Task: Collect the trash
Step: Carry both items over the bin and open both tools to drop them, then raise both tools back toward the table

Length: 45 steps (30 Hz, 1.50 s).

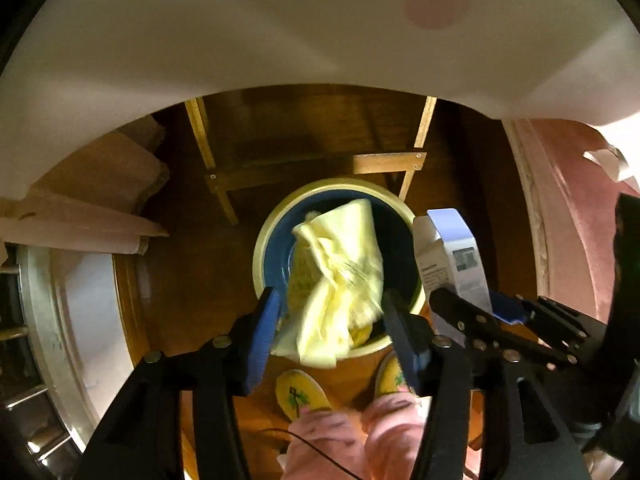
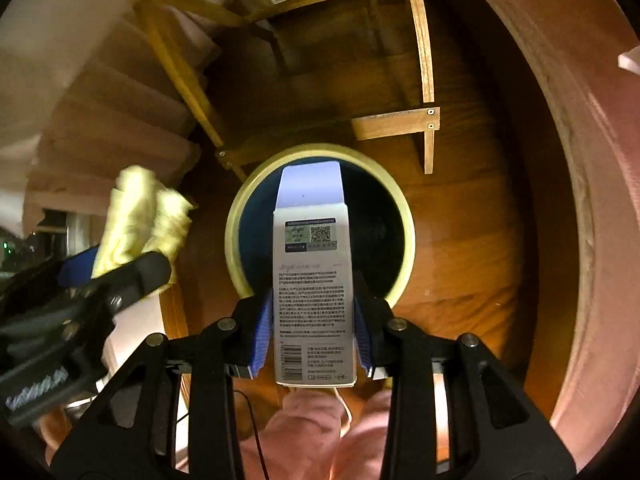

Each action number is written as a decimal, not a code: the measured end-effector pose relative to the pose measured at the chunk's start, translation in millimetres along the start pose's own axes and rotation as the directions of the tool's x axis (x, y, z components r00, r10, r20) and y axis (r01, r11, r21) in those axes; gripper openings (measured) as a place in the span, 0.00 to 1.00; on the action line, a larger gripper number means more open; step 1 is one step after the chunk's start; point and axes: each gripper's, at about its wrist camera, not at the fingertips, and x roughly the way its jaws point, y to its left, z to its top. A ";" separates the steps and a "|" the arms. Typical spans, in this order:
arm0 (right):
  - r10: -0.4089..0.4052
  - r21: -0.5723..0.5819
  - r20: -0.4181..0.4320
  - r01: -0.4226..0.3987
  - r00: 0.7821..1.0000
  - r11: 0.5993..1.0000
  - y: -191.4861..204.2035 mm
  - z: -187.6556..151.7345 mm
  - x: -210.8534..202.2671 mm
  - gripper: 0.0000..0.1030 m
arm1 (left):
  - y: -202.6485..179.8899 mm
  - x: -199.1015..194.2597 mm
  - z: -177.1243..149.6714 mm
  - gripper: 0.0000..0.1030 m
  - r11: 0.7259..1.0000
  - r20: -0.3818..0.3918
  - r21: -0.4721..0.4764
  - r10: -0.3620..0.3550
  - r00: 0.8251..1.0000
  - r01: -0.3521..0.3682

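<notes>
A round bin (image 1: 262, 240) with a cream rim and dark blue inside stands on the wood floor right below both grippers. My left gripper (image 1: 332, 312) is open above the bin's near side. A crumpled yellow wrapper (image 1: 340, 276), blurred, lies loose in the wide gap between its fingers. From the right wrist view, the wrapper (image 2: 140, 216) sticks out past the left gripper (image 2: 120, 266), left of the bin (image 2: 234, 220). My right gripper (image 2: 312, 304) is shut on a white and lavender carton (image 2: 312, 276), upright over the bin's mouth. That carton (image 1: 452, 256) is at the bin's right rim.
A wooden frame (image 1: 384, 162) stands just behind the bin, under a white tabletop (image 1: 280, 40). Pink upholstered furniture (image 1: 568, 216) curves along the right. Cardboard (image 1: 96, 184) lies at the left. The person's yellow slippers (image 1: 298, 394) and pink trousers (image 1: 352, 440) are near the bin.
</notes>
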 end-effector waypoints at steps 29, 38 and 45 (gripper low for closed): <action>-0.014 -0.006 0.109 0.015 0.994 1.000 48.0 -7.2 -188.3 0.61 | -7.7 -228.7 -23.6 0.87 0.999 0.198 0.041 -0.011 0.980 0.003; -0.027 -0.018 0.195 0.031 0.980 0.999 72.8 -10.2 -288.0 0.61 | -8.4 -334.9 -21.6 0.87 0.999 0.288 0.049 -0.022 0.957 0.009; -0.043 -0.037 0.286 0.056 0.957 0.998 101.9 -3.8 -353.2 0.61 | -16.1 -396.1 -9.3 0.82 0.994 0.325 0.100 -0.071 0.943 0.041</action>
